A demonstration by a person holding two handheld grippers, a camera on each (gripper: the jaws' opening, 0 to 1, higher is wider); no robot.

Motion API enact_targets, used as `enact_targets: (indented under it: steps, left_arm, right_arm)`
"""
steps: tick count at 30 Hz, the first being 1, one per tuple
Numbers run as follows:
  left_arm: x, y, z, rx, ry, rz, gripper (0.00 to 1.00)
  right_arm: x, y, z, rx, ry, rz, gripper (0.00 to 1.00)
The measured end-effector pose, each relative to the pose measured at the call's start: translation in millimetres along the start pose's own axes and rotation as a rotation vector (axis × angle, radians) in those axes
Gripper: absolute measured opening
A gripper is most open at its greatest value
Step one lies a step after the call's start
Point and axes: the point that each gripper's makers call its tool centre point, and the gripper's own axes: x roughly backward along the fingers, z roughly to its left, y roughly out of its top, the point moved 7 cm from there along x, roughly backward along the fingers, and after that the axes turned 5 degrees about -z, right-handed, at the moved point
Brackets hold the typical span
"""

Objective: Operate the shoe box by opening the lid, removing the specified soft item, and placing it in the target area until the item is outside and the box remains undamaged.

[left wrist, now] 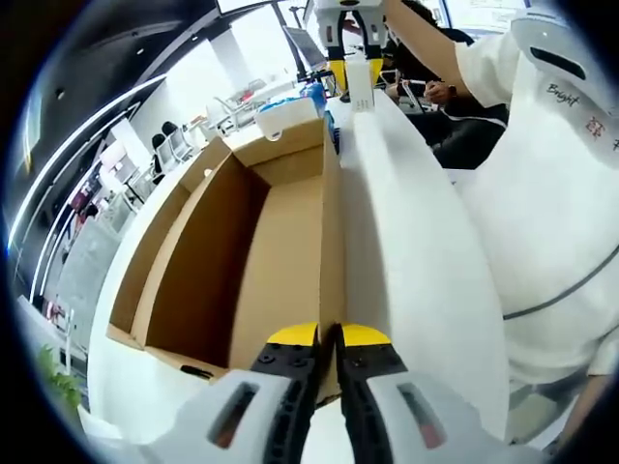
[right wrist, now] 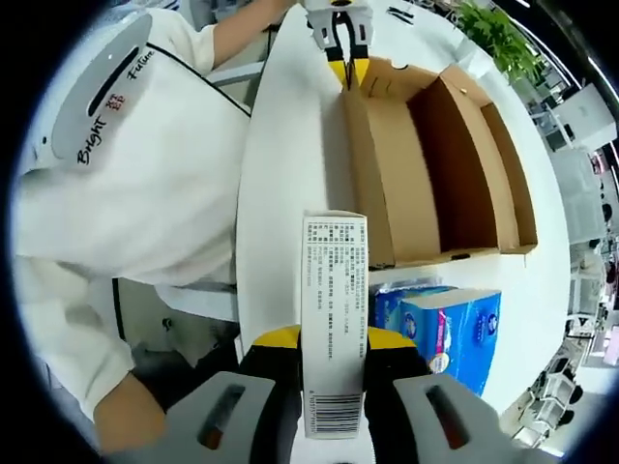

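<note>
The brown cardboard shoe box [left wrist: 261, 242] lies open with a bare inside; in the right gripper view the shoe box [right wrist: 455, 164] shows the same. A white panel [left wrist: 406, 242], seemingly the opened lid, runs along its long wall. My left gripper [left wrist: 329, 338] is shut on the top edge of that wall at one end, and the left gripper [right wrist: 346, 70] appears far off in the right gripper view. My right gripper [right wrist: 334, 343] is shut on a slim white carton [right wrist: 334, 290] with printed text and a barcode, held outside the box's other end. That right gripper [left wrist: 356, 72] and the carton [left wrist: 360, 82] appear at the far end in the left gripper view.
A blue tissue pack [right wrist: 450, 329] lies on the white table [right wrist: 551, 290] just past the box's end, and the pack [left wrist: 314, 97] also shows in the left gripper view. A person in a white shirt [right wrist: 145, 174] stands close along the lid side. A green plant [right wrist: 498, 39] sits at the far table edge.
</note>
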Motion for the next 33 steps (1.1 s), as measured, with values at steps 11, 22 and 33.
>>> enact_targets:
  steps: [11, 22, 33]
  left_arm:
    - [-0.3, 0.2, 0.2, 0.000, -0.001, -0.001, 0.06]
    - [-0.3, 0.2, 0.3, 0.000, 0.001, -0.005, 0.06]
    - [0.0, -0.1, 0.7, 0.002, -0.003, -0.010, 0.06]
  right_arm:
    - [-6.7, -21.5, -1.9, -0.045, -0.020, 0.031, 0.21]
    - [-26.0, -40.8, -1.9, -0.034, -0.025, 0.065, 0.21]
    - [-47.6, -54.1, -1.7, -0.070, -0.012, 0.062, 0.21]
